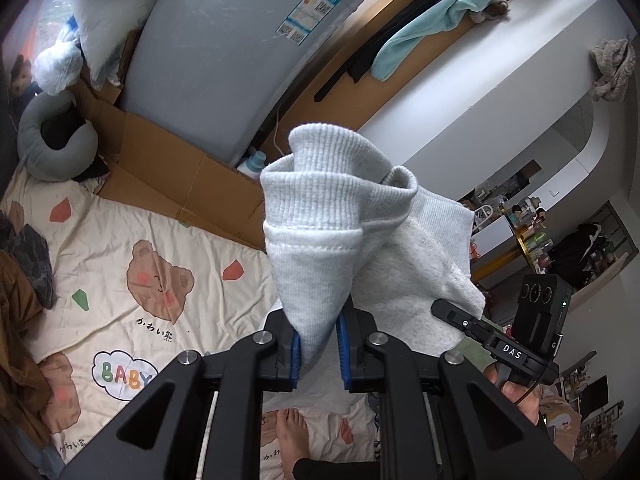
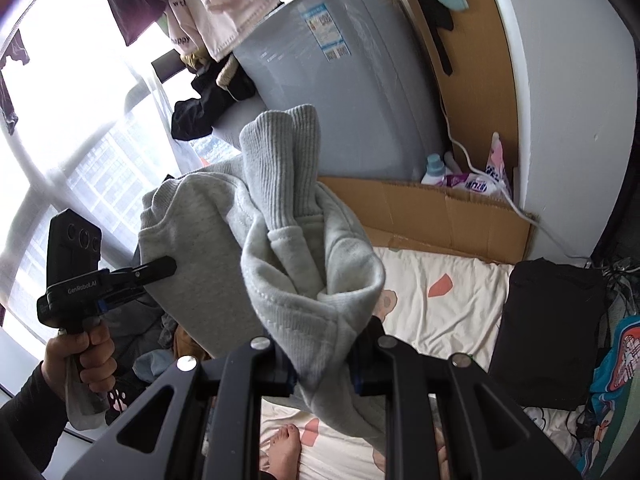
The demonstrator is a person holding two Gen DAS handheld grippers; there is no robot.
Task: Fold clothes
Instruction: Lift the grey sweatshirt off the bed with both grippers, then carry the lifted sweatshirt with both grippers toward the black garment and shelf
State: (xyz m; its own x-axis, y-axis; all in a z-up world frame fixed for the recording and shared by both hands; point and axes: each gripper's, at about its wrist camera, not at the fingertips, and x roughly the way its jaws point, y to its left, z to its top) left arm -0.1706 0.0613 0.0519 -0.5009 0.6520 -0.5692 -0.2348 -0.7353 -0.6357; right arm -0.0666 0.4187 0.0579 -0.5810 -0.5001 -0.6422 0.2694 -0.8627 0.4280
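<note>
You hold the grey sweatshirt (image 1: 320,248) aloft above the bear-print sheet (image 1: 120,240), likely to let it hang straight before folding. Left gripper (image 1: 319,344) is clamped narrow on a ribbed cuff; right gripper (image 2: 325,364) pinches another bunched, ribbed edge. Fabric: soft fleece, thick, heavily creased.

Sweatshirt (image 1: 320,240) above bedsheet (image 1: 120,240)
</note>
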